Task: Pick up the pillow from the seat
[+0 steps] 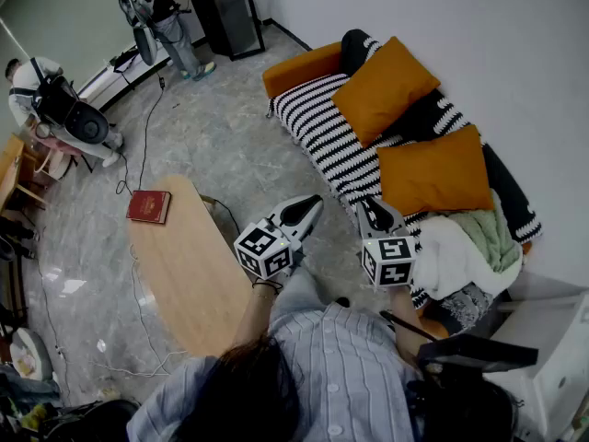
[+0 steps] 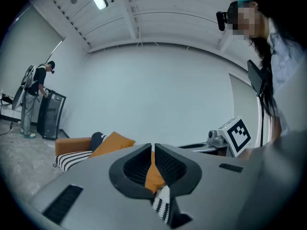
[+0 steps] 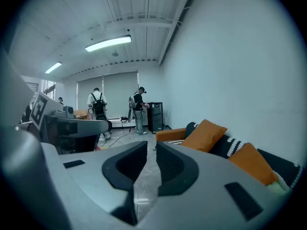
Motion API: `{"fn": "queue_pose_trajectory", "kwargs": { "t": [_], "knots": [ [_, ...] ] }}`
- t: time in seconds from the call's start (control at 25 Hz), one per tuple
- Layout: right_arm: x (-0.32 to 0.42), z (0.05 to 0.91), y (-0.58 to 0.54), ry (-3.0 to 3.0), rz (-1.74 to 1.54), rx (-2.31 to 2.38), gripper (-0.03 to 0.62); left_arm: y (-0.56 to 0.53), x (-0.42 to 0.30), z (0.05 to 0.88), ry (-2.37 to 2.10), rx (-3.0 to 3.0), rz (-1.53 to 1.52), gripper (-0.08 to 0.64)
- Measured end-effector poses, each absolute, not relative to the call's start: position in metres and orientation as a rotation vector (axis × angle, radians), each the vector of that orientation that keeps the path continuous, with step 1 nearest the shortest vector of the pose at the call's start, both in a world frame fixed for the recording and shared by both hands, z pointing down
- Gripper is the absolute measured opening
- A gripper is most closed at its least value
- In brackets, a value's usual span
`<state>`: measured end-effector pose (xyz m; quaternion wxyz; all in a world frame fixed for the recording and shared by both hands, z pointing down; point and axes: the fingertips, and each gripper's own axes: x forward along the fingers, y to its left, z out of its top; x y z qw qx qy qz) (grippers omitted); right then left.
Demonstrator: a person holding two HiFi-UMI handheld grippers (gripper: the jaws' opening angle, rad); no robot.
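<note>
two orange pillows [image 1: 431, 173] on striped sofa [image 1: 313, 122], left tool [image 1: 316, 203] and right tool [image 1: 365, 206] near its front edge

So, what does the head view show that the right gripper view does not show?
Only the head view: the wearer's striped shirt and the marker cube on the right gripper. Only the right gripper view: the ceiling lamps, and its jaws nearly together, empty. Both: two orange pillows on the striped sofa, and a bystander by the black cabinet.
</note>
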<state>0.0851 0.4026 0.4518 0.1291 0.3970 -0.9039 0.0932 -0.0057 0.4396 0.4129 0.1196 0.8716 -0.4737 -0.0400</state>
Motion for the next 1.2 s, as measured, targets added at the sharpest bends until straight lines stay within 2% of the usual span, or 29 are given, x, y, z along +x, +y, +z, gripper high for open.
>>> {"fn": "queue_pose_trajectory", "kwargs": {
  "t": [0.8, 1.2],
  "knots": [
    [0.104, 0.469, 0.419, -2.604, 0.314, 1.173, 0.069, 0.452, 0.015, 0.429, -1.327, 2.524, -0.094, 0.012],
    [0.101, 0.472, 0.389, -2.590, 0.337, 1.189, 0.069, 0.419, 0.013, 0.431, -1.299, 2.532, -0.086, 0.012]
  ]
}}
